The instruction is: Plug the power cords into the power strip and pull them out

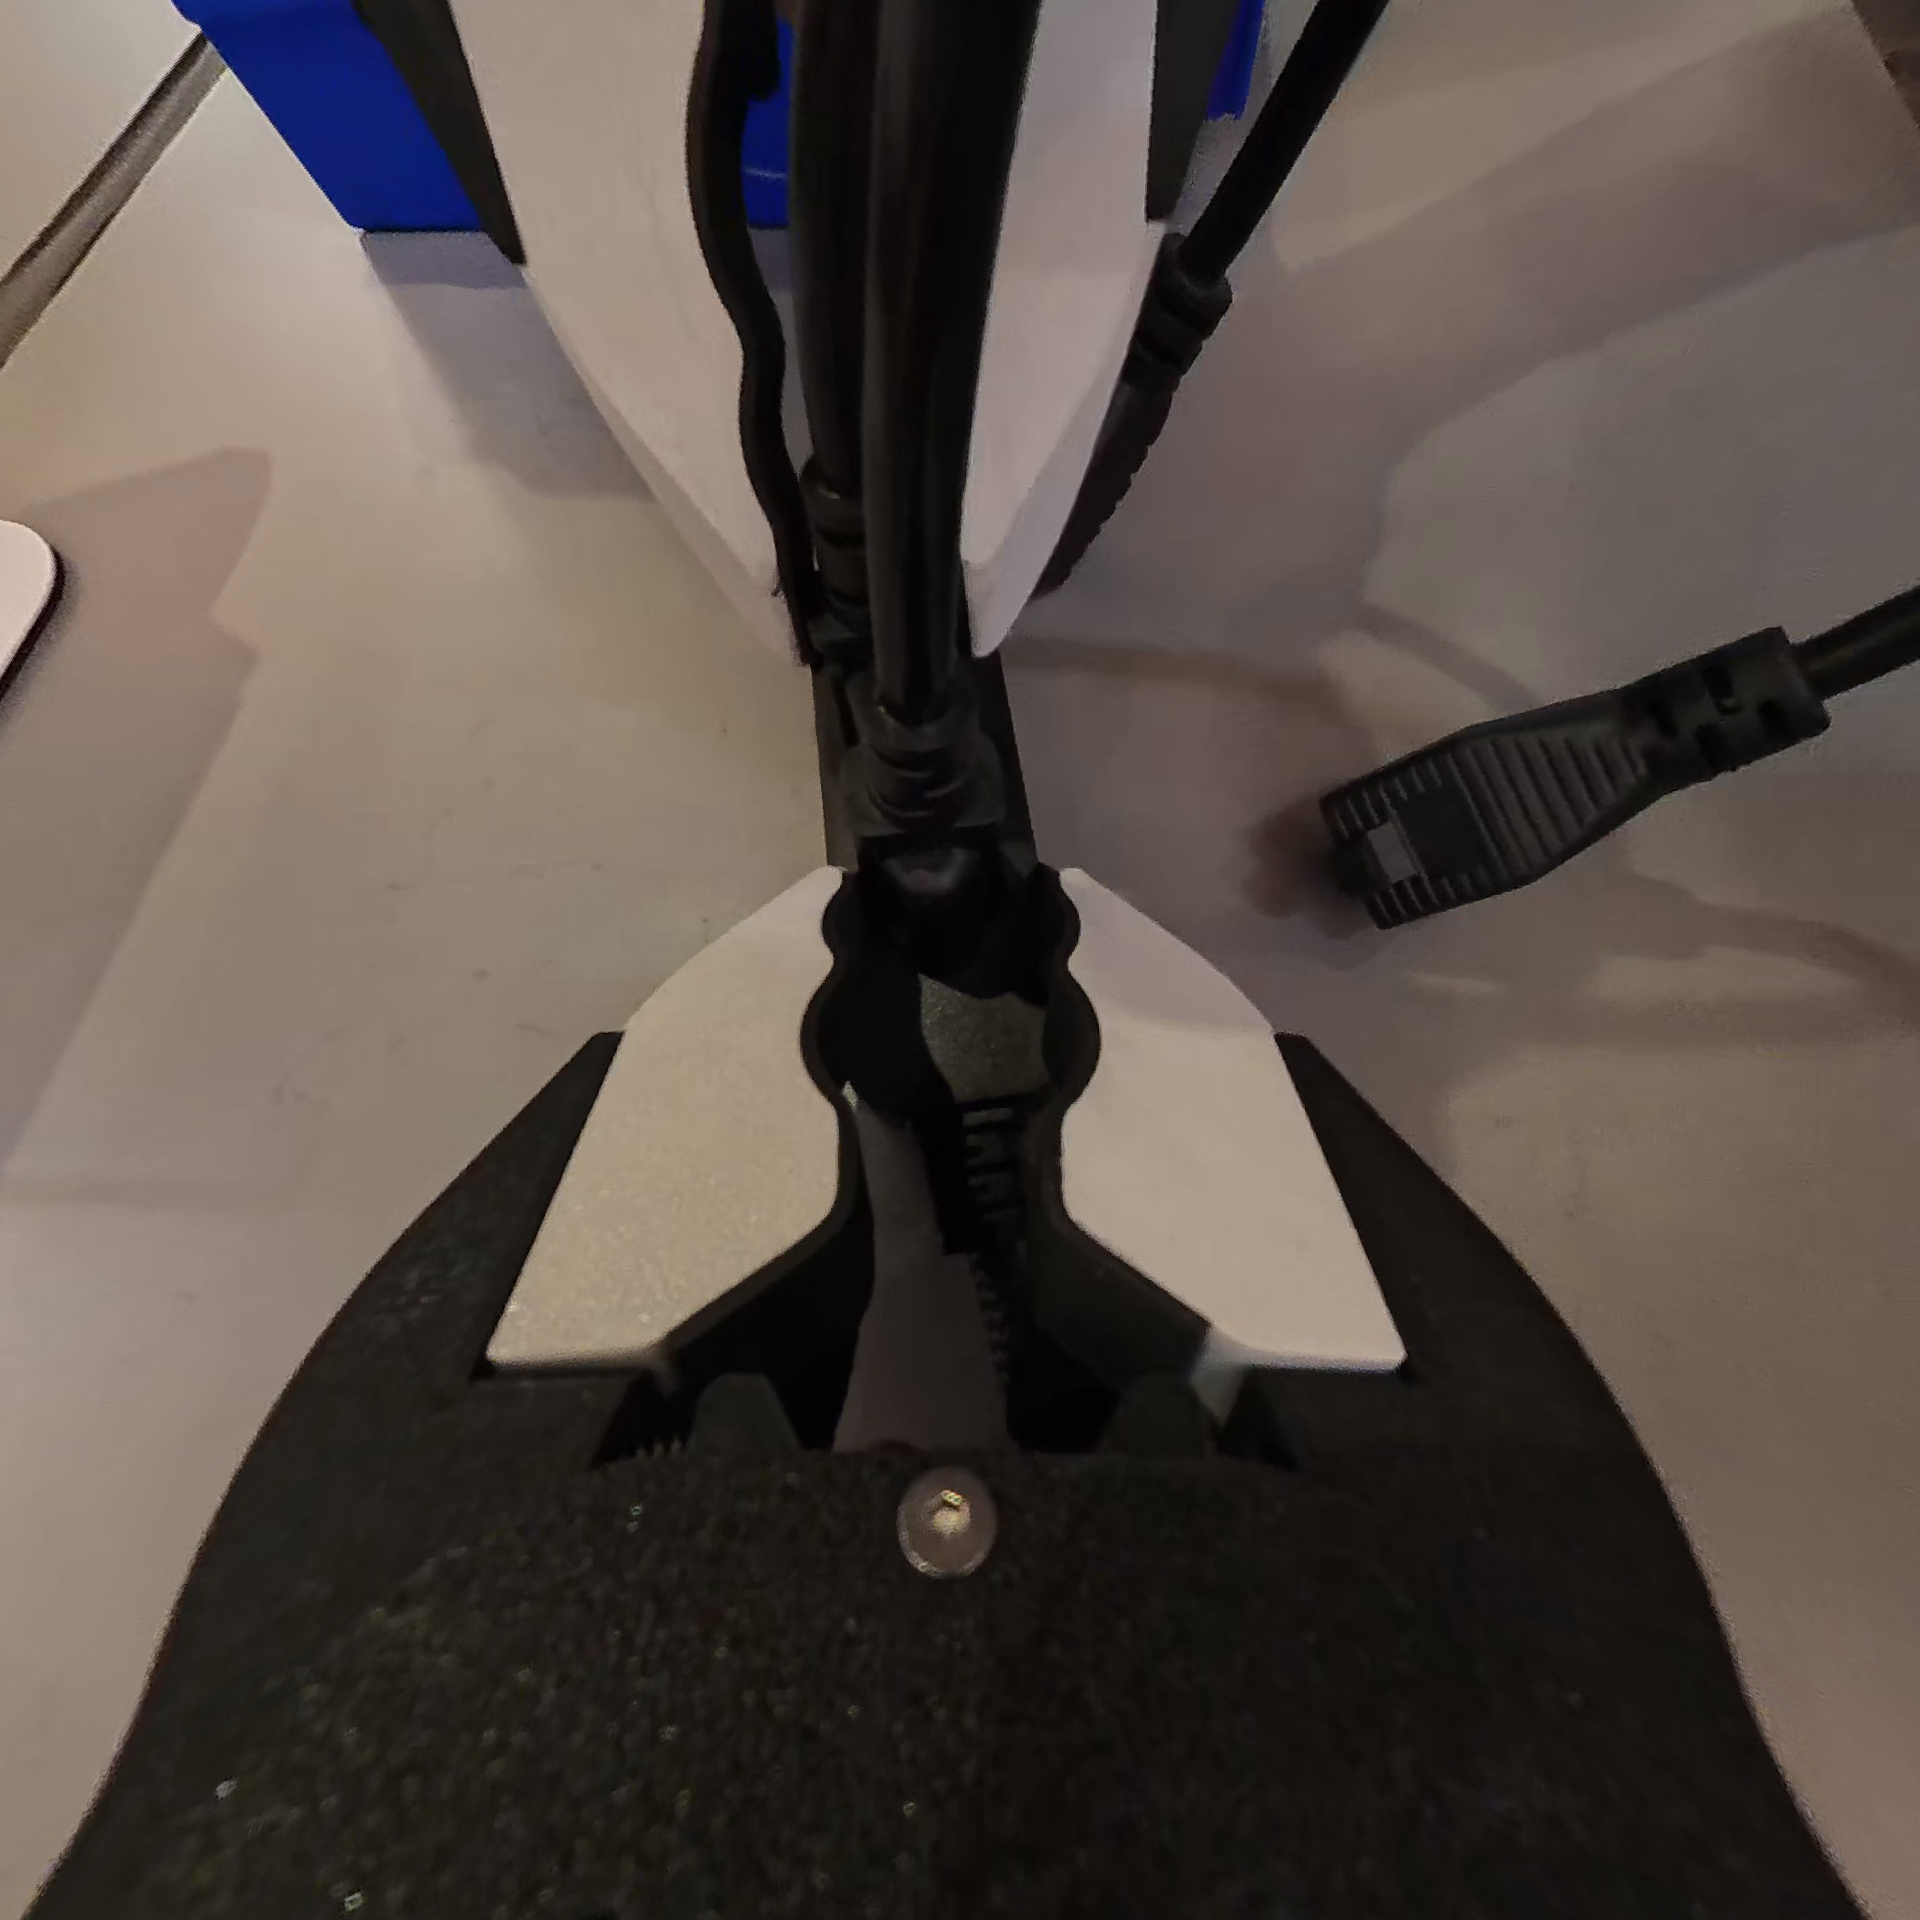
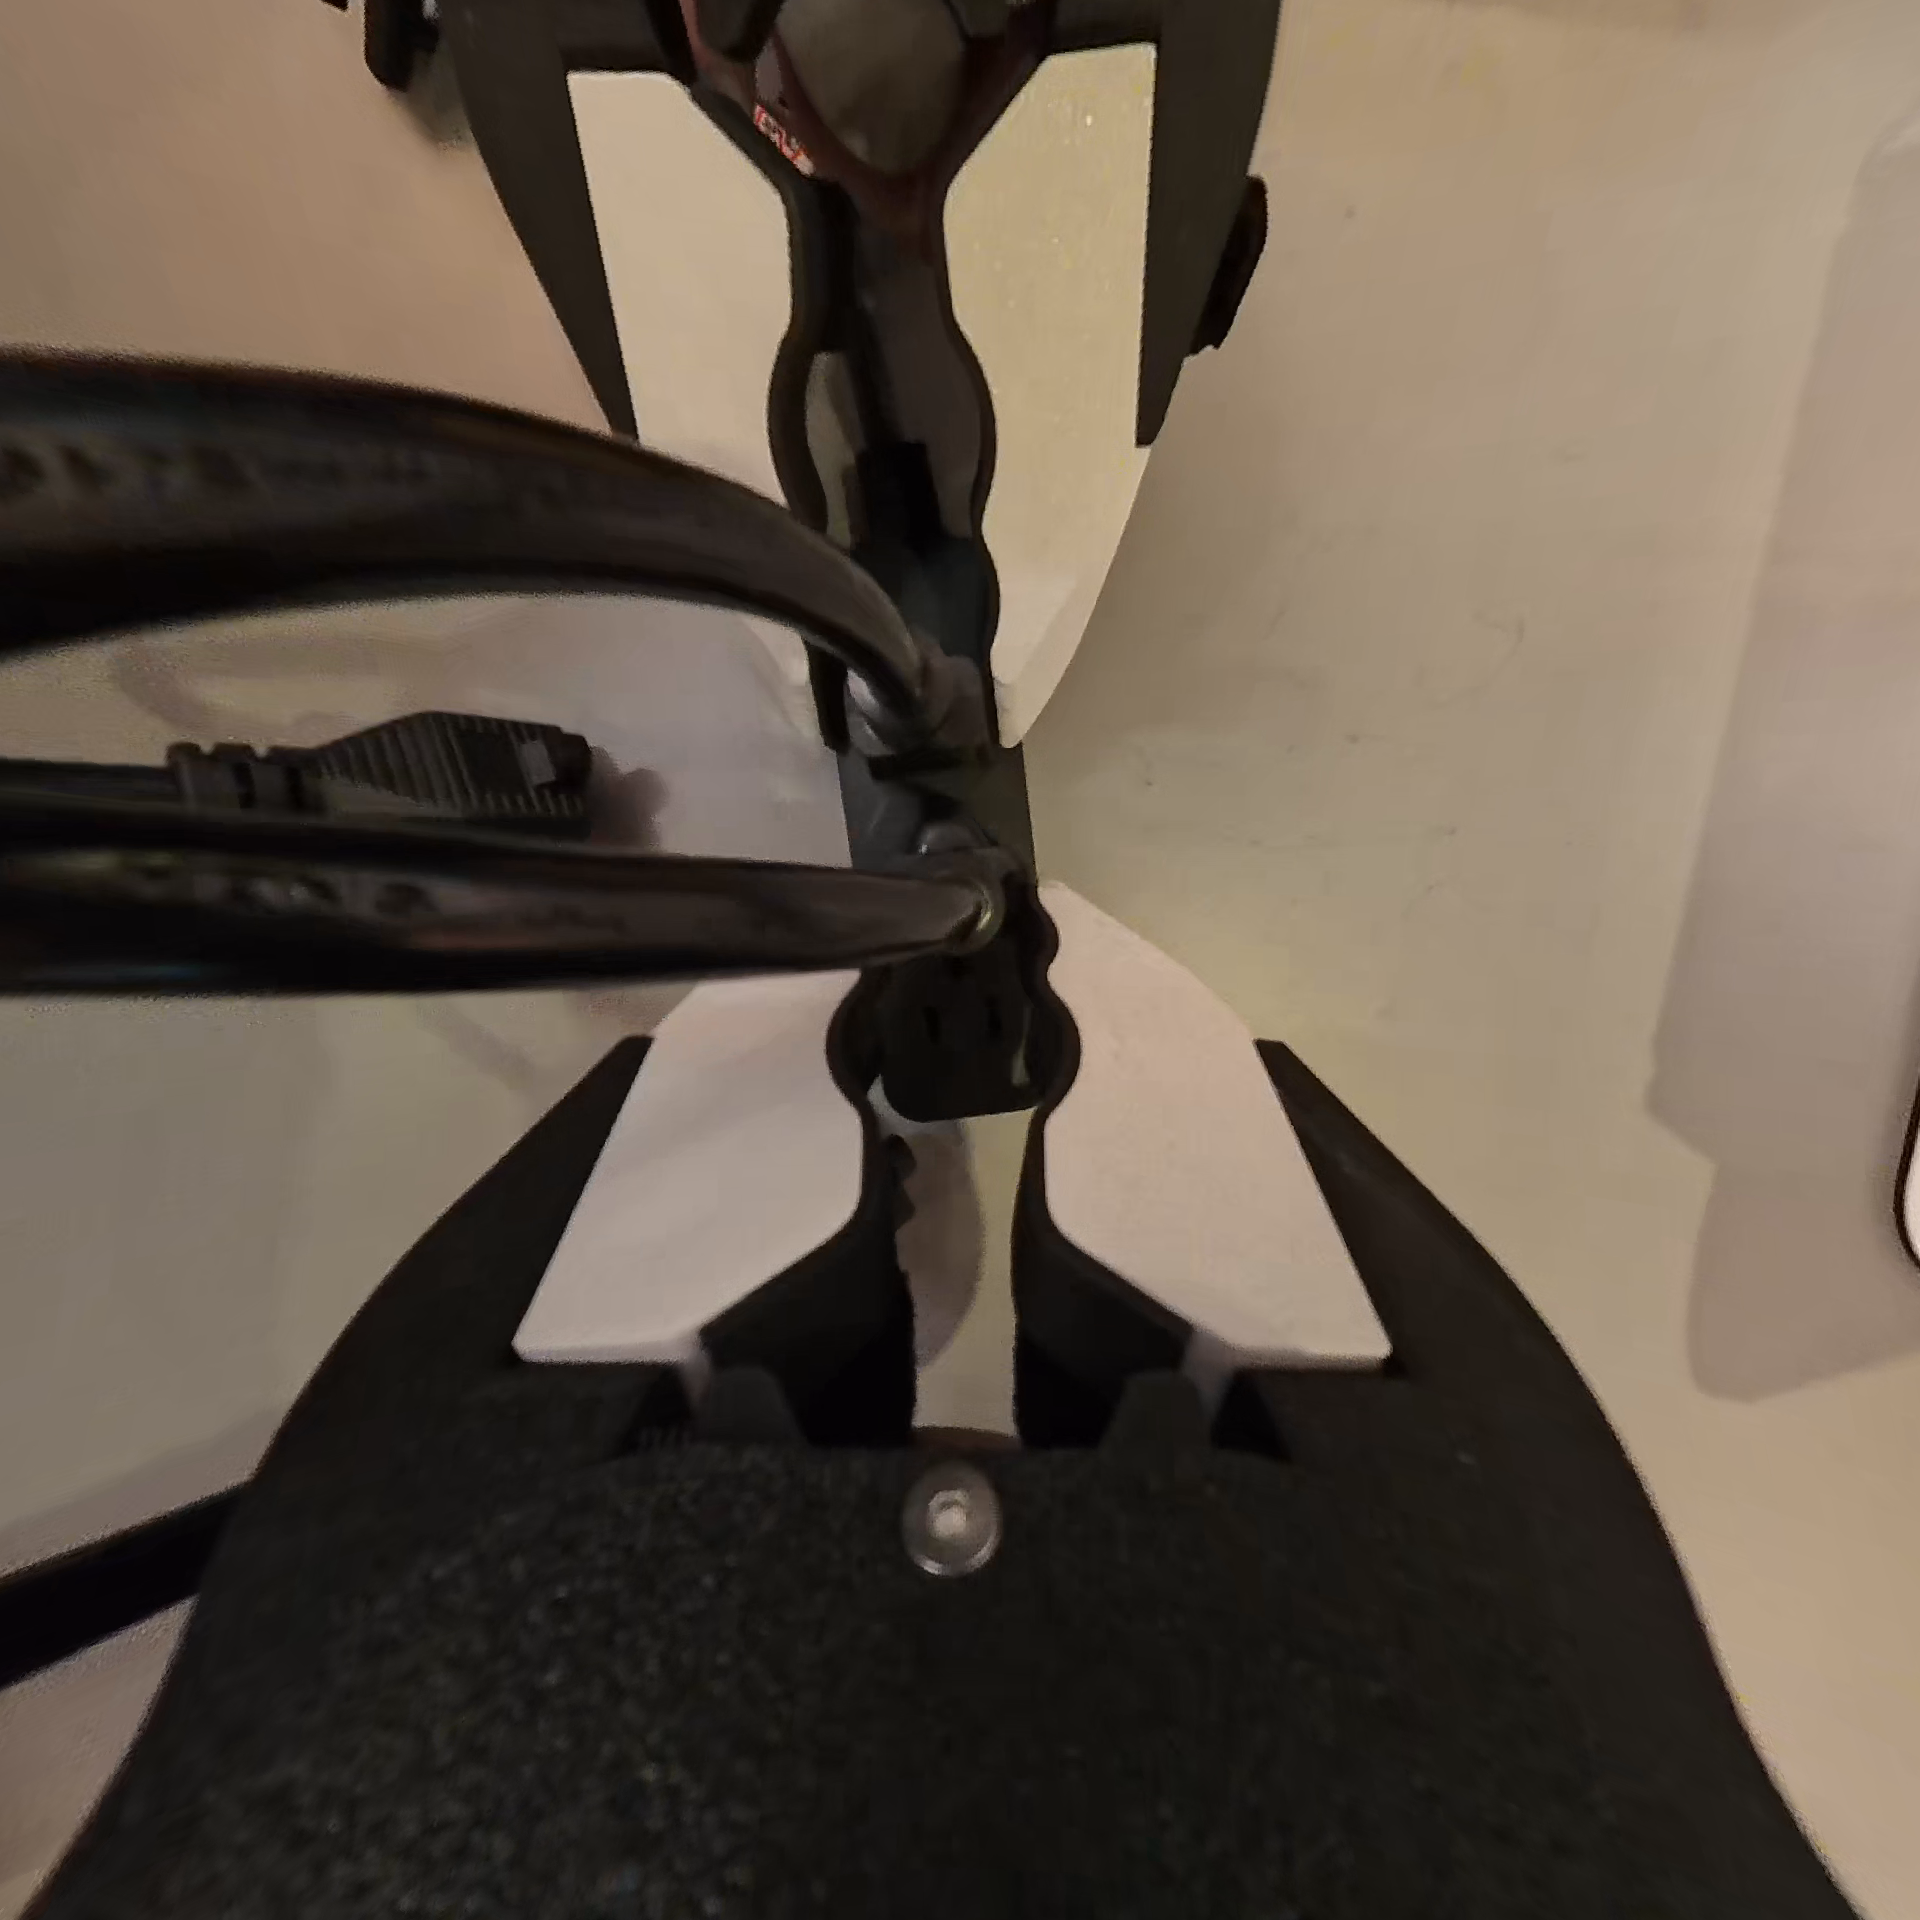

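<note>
My left gripper is shut on a black plug with a ribbed grip. My right gripper is shut on another black plug whose slotted face shows. The two grippers meet tip to tip over the table. The right gripper shows at the top of the left wrist view, and the left gripper at the top of the right wrist view. A narrow dark bar sits between the tips; I cannot tell if it is the power strip. Two thick black cords arc away to the left.
A loose black plug on its cord lies on the pale table, to the right in the left wrist view and to the left in the right wrist view. A blue box stands behind. A white rounded object sits at the edge. There is about 4 centimetres between the tips of the two grippers.
</note>
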A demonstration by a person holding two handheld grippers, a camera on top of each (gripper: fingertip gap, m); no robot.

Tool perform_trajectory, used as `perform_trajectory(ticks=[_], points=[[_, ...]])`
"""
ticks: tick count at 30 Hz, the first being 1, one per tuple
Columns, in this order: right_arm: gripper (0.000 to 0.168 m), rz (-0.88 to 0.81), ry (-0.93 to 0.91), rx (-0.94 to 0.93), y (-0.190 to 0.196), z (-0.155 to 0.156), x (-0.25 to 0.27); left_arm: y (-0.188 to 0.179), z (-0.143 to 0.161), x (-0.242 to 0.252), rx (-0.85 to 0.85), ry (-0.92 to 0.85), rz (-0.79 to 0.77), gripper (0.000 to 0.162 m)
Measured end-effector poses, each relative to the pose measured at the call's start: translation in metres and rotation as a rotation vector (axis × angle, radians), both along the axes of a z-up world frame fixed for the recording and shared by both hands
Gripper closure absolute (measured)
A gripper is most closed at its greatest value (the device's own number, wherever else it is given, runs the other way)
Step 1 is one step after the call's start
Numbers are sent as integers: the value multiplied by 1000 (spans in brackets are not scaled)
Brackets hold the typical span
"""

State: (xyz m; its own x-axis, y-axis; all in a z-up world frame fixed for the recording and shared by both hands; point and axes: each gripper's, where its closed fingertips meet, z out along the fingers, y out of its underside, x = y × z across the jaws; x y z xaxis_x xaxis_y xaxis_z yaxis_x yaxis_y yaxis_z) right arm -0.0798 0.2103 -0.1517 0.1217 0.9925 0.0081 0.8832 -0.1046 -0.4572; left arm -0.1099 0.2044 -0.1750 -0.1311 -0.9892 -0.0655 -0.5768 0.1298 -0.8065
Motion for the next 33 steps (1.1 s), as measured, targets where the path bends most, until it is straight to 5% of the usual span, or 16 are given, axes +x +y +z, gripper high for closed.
perform_trajectory(ticks=[17, 33], points=[[147, 36, -122, 16, -1, 1, -3, 2, 1, 1, 34, 33, 10, 129], [146, -20, 37, -28, -2, 1, 4, 0, 0, 4, 10, 5, 9, 128]])
